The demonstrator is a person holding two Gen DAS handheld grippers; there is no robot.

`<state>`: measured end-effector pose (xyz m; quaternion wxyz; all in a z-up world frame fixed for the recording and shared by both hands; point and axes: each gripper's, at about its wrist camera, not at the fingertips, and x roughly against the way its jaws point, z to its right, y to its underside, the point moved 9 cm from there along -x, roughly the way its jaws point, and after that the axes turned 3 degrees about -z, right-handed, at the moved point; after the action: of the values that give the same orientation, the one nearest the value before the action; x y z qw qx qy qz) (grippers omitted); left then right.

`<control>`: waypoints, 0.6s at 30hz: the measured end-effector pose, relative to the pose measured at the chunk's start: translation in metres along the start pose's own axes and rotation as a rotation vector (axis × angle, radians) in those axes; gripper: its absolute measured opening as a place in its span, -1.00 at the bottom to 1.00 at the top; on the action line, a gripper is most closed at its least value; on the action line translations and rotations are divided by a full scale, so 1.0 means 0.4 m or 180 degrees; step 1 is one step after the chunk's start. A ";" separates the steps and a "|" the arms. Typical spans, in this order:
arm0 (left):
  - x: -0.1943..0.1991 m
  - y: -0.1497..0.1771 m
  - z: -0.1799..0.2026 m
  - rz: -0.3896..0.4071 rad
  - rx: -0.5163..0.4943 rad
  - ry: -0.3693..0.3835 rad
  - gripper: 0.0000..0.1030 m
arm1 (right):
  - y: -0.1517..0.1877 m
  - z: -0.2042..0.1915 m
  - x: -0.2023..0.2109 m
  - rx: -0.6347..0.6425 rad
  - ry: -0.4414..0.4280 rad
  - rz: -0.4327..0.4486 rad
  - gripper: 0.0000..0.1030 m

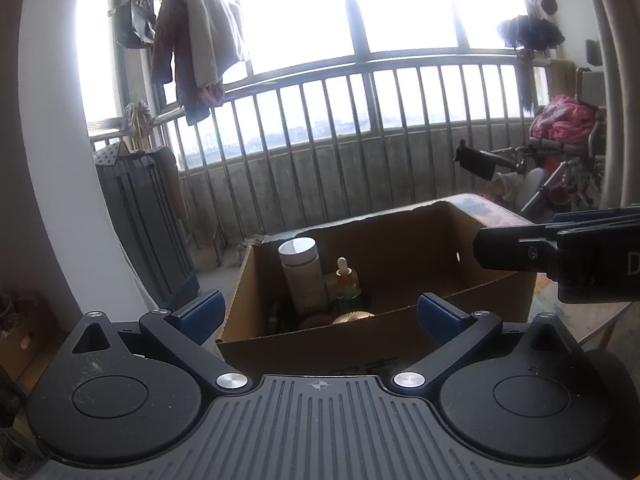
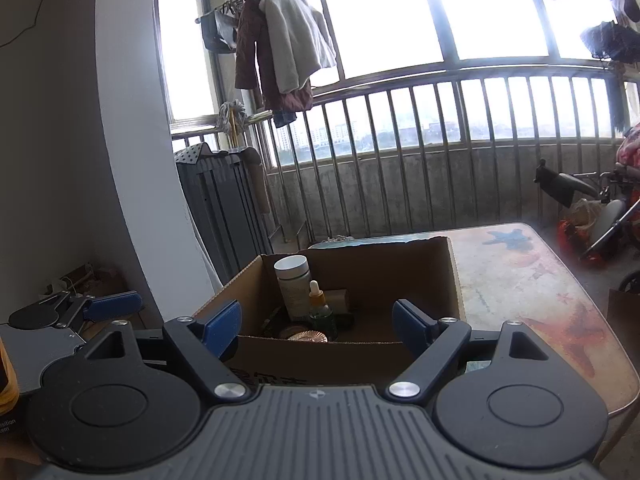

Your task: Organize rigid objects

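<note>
Both grippers hang empty just in front of the cardboard box on the table.

The left gripper and the right gripper each have their blue fingers spread wide, nothing between them, at the box's near wall. Inside the box, toward its left side, a white-capped jar stands upright; a dropper bottle stands just in front of it, and a round golden lid lies by the near wall.

Blown-out windows backlight dim foregrounds; fisheye edges bend; right view perhaps hazier.
</note>
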<state>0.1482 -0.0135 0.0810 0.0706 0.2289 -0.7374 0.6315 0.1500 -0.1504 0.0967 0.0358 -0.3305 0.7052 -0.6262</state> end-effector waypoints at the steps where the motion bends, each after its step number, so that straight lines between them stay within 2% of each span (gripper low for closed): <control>1: -0.001 0.000 0.000 -0.0004 0.0014 0.0009 1.00 | 0.000 0.004 0.001 -0.0012 0.0013 0.0006 0.66; 18: -0.024 -0.008 -0.004 -0.0032 0.0010 0.0045 1.00 | -0.030 0.013 0.002 0.0038 0.0114 0.0083 0.70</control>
<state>0.1576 -0.0097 0.0803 0.0786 0.2282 -0.7347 0.6340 0.1570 -0.1552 0.1067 0.0333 -0.3098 0.7063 -0.6357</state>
